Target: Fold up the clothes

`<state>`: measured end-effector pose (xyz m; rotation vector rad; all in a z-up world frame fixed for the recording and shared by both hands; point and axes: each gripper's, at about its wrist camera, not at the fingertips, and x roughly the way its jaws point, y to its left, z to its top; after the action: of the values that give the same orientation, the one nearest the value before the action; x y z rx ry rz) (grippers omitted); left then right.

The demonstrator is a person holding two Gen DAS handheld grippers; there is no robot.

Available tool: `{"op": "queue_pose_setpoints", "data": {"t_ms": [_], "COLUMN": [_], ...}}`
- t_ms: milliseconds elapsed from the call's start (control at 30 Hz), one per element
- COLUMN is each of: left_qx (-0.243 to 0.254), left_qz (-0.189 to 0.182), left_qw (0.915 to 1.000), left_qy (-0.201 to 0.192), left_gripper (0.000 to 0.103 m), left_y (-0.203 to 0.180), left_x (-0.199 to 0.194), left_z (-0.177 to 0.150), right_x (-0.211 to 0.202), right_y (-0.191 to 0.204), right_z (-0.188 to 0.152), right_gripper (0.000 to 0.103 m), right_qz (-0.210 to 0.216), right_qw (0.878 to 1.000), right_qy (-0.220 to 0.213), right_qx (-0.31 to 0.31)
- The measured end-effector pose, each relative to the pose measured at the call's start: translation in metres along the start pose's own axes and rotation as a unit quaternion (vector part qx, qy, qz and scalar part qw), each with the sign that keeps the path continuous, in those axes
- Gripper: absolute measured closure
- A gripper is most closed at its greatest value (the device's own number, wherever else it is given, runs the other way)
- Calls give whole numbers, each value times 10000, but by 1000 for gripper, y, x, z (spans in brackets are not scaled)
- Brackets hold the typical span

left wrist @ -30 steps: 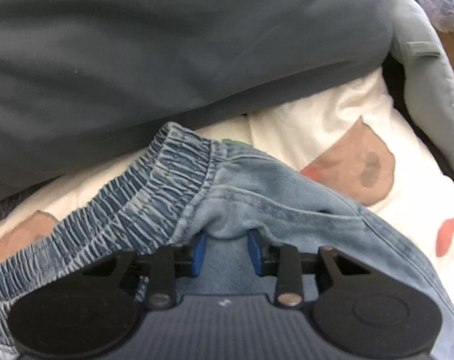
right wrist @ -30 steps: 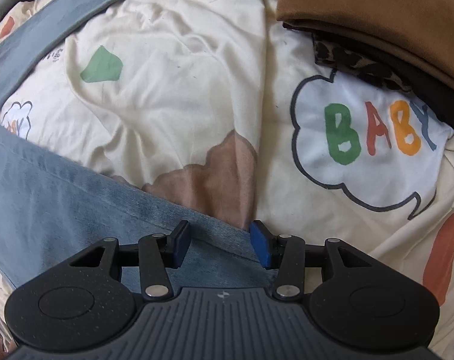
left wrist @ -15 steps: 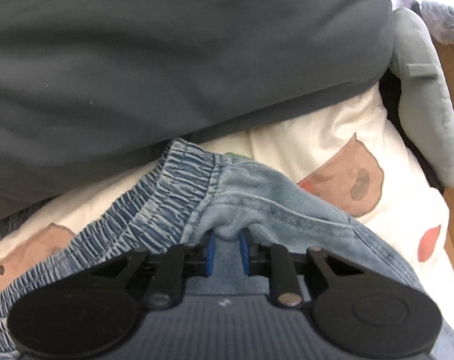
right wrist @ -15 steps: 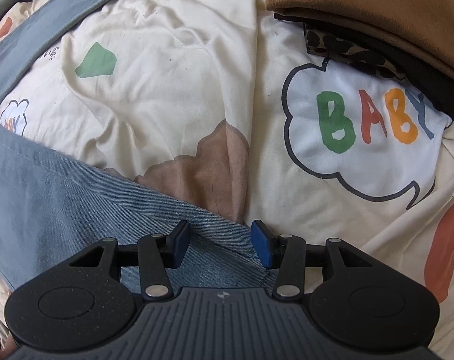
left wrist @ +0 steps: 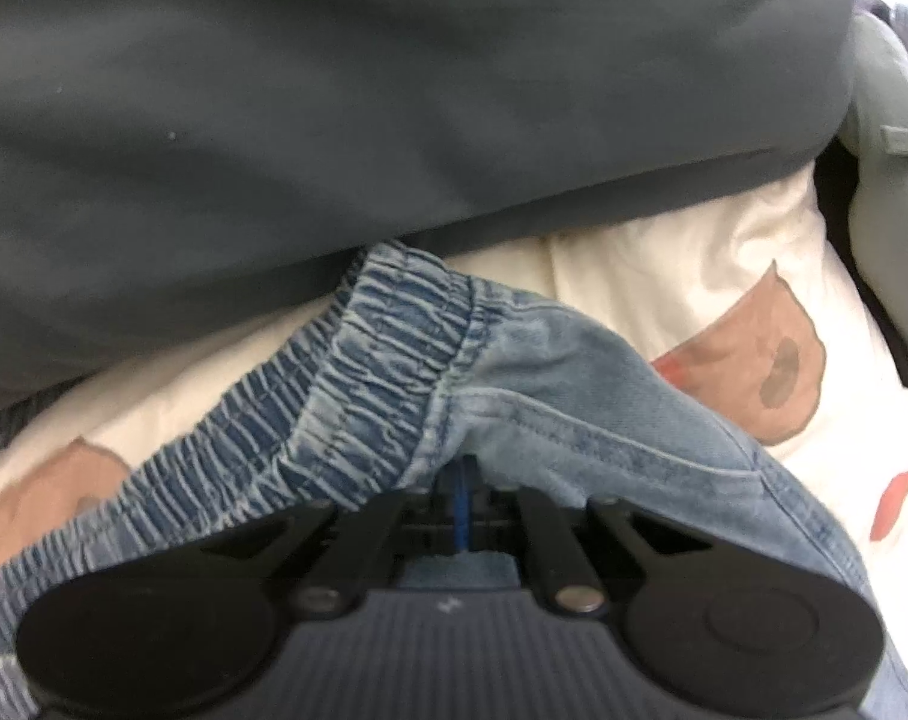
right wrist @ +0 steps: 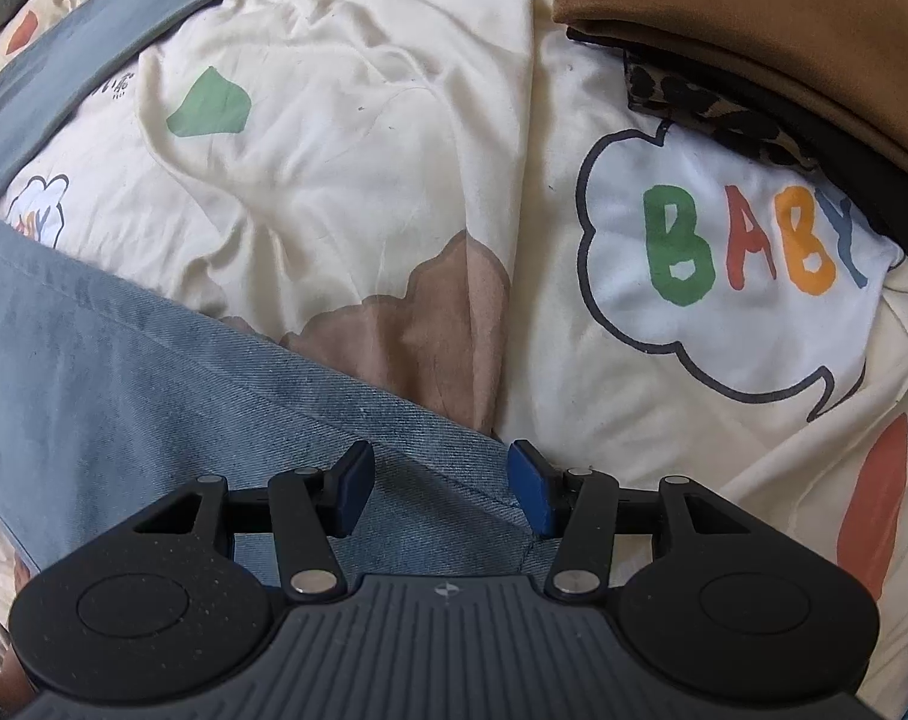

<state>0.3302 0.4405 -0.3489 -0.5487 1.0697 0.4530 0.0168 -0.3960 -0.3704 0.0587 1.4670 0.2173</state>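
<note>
Light-blue denim trousers [left wrist: 574, 384] with an elastic gathered waistband [left wrist: 363, 384] lie on a cream printed quilt [left wrist: 664, 276]. My left gripper [left wrist: 463, 492] is shut on a fold of the denim just below the waistband. In the right wrist view a denim leg [right wrist: 123, 372] lies flat across the lower left. My right gripper [right wrist: 438, 492] is open, its blue pads either side of the leg's corner edge, low over the cloth.
A large dark grey-blue cushion [left wrist: 363, 90] fills the space behind the waistband, with a pale grey pillow [left wrist: 892, 180] at right. A stack of folded brown, leopard and black clothes [right wrist: 784, 42] lies at the upper right on the quilt [right wrist: 345, 138], by a "BABY" print [right wrist: 742, 246].
My left gripper has closed from open onto the denim fold below the waistband and lifted it slightly. My right gripper stays open and has shifted a little along the leg edge.
</note>
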Motion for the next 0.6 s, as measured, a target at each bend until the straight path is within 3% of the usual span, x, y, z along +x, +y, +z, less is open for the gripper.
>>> {"op": "queue_pose_setpoints", "data": {"t_ms": [67,133,200,300,600], "left_qx": [274,311,409,706,234], "left_qz": [40,-199,-543,-449,-115], "left_qw": [9995,9992,9976,9964,9997], "left_qy": [135,175,108,116,-20], "left_gripper": [97,75,67,68,73], "left_y": [-7,-9,-8,-3,27], "left_x": [-6,-19,-34,-46,-43], "left_z": [-1,-6,-16,-31,-26], "right_x": [0,-1,-2,-8,-27], "right_y": [0,-3,-5,-7,-11], "right_z": [0,-2,-2,-4,-10], "right_gripper": [47,47,47,47,48], "right_qz": [-5,-2,15,6,10], "right_qw": [10000,10000,10000,9999,9990], "right_qy": [-20,-40,-73,-160,-414], "right_qx": [-4,-10,4,-14,-140]}}
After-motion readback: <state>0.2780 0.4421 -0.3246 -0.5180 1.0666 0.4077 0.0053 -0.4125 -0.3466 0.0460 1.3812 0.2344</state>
